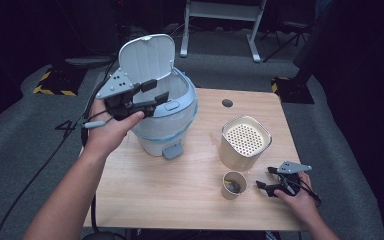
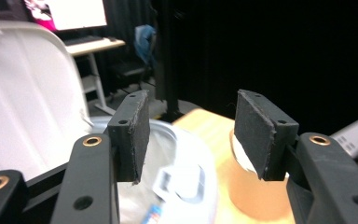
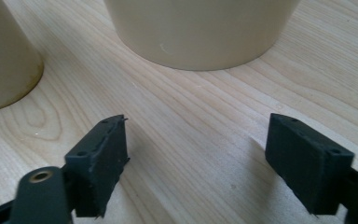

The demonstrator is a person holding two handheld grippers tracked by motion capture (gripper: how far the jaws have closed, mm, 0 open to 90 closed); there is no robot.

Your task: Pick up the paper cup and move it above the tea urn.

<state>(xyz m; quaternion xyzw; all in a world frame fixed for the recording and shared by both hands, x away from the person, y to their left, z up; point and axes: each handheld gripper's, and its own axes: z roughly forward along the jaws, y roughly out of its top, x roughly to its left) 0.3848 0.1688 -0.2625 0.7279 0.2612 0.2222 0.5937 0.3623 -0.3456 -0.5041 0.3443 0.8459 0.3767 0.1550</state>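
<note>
A white pedal bin (image 1: 180,107) stands at the table's left, its lid (image 1: 146,57) swung up. My left gripper (image 1: 157,91) hovers at the bin's near rim, open, with nothing between its fingers (image 2: 133,135); past them I see the lid (image 2: 28,93) and the rim (image 2: 186,149). A beige container with a perforated top (image 1: 245,142) stands at the right, and a small paper cup (image 1: 234,185) with something dark inside sits in front of it. My right gripper (image 1: 265,177) rests low on the table beside the cup, open (image 3: 200,163) and empty, facing the cup (image 3: 4,56) and the container (image 3: 200,32).
The wooden table (image 1: 180,185) has a round cable hole (image 1: 227,103) near its far edge. The bin's pedal (image 1: 172,150) juts toward me. A white desk frame (image 1: 220,20) stands on the grey floor behind. Cables trail off the left side.
</note>
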